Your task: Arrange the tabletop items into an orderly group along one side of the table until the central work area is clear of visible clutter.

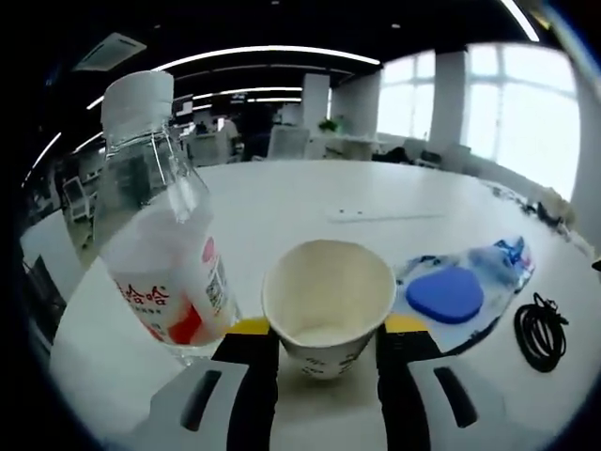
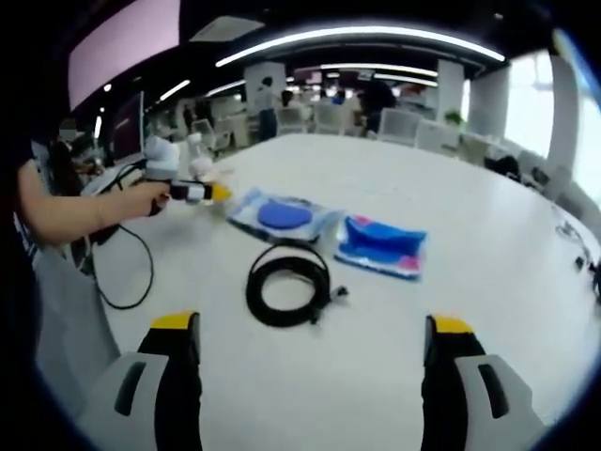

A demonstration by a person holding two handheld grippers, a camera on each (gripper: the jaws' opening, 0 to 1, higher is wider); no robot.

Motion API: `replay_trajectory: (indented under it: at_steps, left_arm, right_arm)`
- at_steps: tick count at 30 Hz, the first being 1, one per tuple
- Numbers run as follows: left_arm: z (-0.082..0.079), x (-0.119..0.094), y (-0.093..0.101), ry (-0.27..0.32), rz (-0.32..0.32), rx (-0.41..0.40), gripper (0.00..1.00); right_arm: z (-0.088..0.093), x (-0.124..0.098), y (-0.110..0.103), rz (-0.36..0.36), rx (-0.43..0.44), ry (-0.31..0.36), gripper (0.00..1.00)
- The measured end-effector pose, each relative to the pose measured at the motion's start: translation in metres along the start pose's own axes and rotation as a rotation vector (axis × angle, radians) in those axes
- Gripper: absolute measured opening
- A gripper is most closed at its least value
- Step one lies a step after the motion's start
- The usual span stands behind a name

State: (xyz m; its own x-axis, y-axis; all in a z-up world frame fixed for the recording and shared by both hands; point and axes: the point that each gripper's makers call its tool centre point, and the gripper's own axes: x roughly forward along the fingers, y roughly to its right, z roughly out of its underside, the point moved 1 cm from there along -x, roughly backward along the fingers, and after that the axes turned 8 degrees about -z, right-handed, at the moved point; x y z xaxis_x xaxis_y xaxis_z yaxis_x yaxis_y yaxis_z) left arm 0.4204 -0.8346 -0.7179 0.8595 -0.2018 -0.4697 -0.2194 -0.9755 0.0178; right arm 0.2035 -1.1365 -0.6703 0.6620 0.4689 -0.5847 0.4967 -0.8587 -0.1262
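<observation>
A white paper cup (image 1: 327, 305) stands upright between the yellow-tipped jaws of my left gripper (image 1: 325, 327), which is shut on it. A clear plastic bottle (image 1: 161, 230) with a white cap and a red-and-white label stands just left of the cup. To the right lies a clear bag holding a blue disc (image 1: 446, 293), and beyond it a coiled black cable (image 1: 540, 331). My right gripper (image 2: 312, 324) is open, low over the table, with the cable coil (image 2: 288, 285) just ahead. A blue-and-pink packet (image 2: 380, 246) and the disc bag (image 2: 282, 216) lie farther on.
A person's hand holds the left gripper (image 2: 199, 192) at the table's left edge. The white round table (image 2: 451, 188) runs far back. A thin white strip (image 1: 385, 216) lies mid-table. A thin black wire (image 2: 131, 272) hangs off the left edge. Office chairs and desks stand behind.
</observation>
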Motion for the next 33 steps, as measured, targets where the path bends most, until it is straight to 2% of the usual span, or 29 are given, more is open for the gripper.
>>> replay_trajectory:
  at_steps: [4, 6, 9, 13, 15, 17, 18, 23, 29, 33]
  left_arm:
    - [0.0, 0.001, 0.0, -0.004, -0.004, 0.007, 0.39]
    - [0.002, 0.003, -0.001, -0.026, -0.008, -0.013, 0.39]
    - [0.003, 0.008, -0.003, -0.029, -0.007, -0.043, 0.39]
    - [0.007, 0.008, -0.004, -0.043, -0.01, -0.04, 0.39]
    - [0.005, 0.006, -0.004, -0.039, -0.02, -0.007, 0.4]
    - [0.003, 0.007, -0.004, -0.035, -0.005, -0.019, 0.41]
    - [0.003, 0.005, -0.003, -0.041, 0.002, -0.05, 0.42]
    - [0.006, 0.001, -0.003, -0.05, 0.013, -0.05, 0.48]
    - [0.006, -0.018, 0.004, -0.056, 0.046, -0.03, 0.51]
    - [0.004, -0.034, 0.013, -0.063, 0.099, 0.004, 0.59]
  right_arm:
    - [0.0, 0.0, -0.001, -0.003, -0.002, -0.001, 0.97]
    - [0.001, 0.001, -0.001, -0.004, -0.002, -0.002, 0.97]
    - [0.001, 0.001, -0.002, -0.008, -0.005, -0.003, 0.97]
    - [-0.001, 0.001, -0.004, -0.014, -0.009, 0.0, 0.97]
    - [-0.001, 0.001, -0.004, -0.014, -0.01, 0.001, 0.97]
    - [-0.002, 0.002, -0.004, -0.015, -0.013, 0.002, 0.97]
    - [-0.002, 0.002, -0.004, -0.014, -0.014, 0.003, 0.97]
    - [-0.006, 0.002, -0.001, -0.015, -0.021, 0.008, 0.97]
    - [-0.014, 0.001, -0.001, -0.022, -0.036, 0.019, 0.98]
    - [-0.021, 0.0, -0.004, -0.033, -0.041, 0.036, 0.99]
